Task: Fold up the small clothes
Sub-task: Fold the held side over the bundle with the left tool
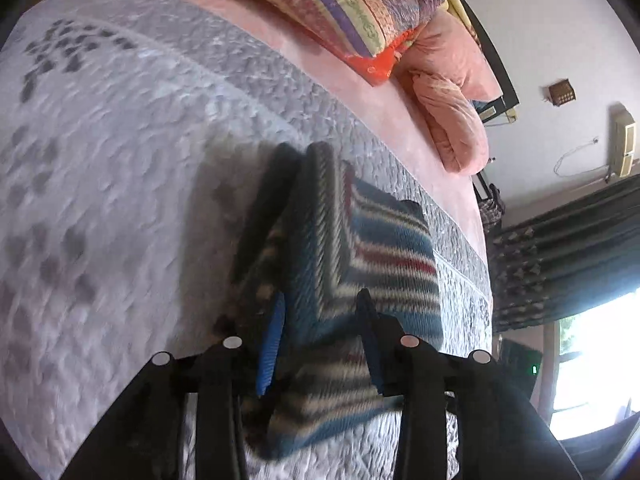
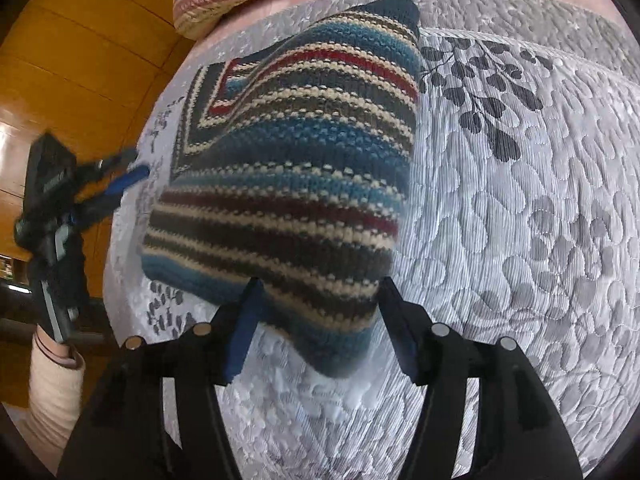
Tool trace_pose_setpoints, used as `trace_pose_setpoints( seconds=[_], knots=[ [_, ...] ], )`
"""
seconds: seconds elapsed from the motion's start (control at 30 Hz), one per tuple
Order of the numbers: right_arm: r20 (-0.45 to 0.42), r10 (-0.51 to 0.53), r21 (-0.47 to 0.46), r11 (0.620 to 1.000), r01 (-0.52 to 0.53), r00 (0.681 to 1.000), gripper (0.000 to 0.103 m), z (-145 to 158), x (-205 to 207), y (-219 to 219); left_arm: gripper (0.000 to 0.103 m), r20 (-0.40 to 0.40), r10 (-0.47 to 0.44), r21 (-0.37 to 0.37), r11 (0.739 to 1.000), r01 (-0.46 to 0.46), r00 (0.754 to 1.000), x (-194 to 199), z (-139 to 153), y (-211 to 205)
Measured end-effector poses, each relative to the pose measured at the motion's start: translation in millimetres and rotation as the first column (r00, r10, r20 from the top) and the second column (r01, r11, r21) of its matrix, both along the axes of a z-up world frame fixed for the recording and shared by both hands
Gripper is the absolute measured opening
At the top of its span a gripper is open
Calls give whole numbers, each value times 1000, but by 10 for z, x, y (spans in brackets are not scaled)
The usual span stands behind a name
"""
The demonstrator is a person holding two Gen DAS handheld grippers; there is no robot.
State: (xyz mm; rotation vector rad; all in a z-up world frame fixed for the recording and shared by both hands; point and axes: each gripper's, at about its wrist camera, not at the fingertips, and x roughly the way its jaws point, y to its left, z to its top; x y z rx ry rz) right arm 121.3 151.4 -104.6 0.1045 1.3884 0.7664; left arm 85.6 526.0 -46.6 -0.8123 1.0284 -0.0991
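Note:
A striped knit sweater (image 2: 300, 140) in blue, cream, brown and red lies folded on the grey quilted bedspread (image 2: 520, 220). My right gripper (image 2: 320, 282) stands open at its near edge, and the sweater's near corner reaches between the blue-padded fingers. The left wrist view is blurred. In it the sweater (image 1: 380, 240) fills the gap ahead of my left gripper (image 1: 321, 294), which is open. Seen from the right wrist view, the left gripper (image 2: 138, 166) hovers just off the sweater's left edge without touching it. A person's pale sleeve (image 2: 52, 380) is behind it.
A striped pillow (image 1: 344, 4) and a pink bundle of bedding (image 1: 452, 120) lie on the pink sheet beyond the quilt. A wooden wall (image 2: 80, 40) stands past the bed's left side. A dark curtain (image 1: 568, 248) and a bright window (image 1: 600, 360) are at the right.

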Motion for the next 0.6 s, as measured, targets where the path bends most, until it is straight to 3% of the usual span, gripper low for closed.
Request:
trace_pose_setpoints(
  seconds=[0.1,0.2,0.3,0.37,0.5,0.57,0.6],
  knots=[
    [8,0,-6,1000,0,1000,60,-69,22,18,38,-33,9,52,999,-7,999,292,-96,-33],
    [11,4,-6,1000,-4,1000,60,-138,20,14,36,-56,27,57,998,-23,998,482,-207,-56],
    [9,4,-1,1000,-4,1000,60,-166,31,45,11,-51,28,65,998,-25,998,639,-262,-130],
    [12,3,1,1000,-3,1000,60,-172,20,26,10,-14,32,108,994,-30,999,703,-151,-206],
    [17,1,4,1000,-1,1000,60,-228,-24,51,9,140,16,173,984,-40,990,782,252,-283],
    [13,-2,7,1000,2,1000,60,-268,-54,72,9,123,8,195,980,-32,992,836,267,-254],
    [8,-4,10,1000,4,1000,61,-290,-61,85,9,74,4,216,976,-20,997,899,189,-227]
  ],
)
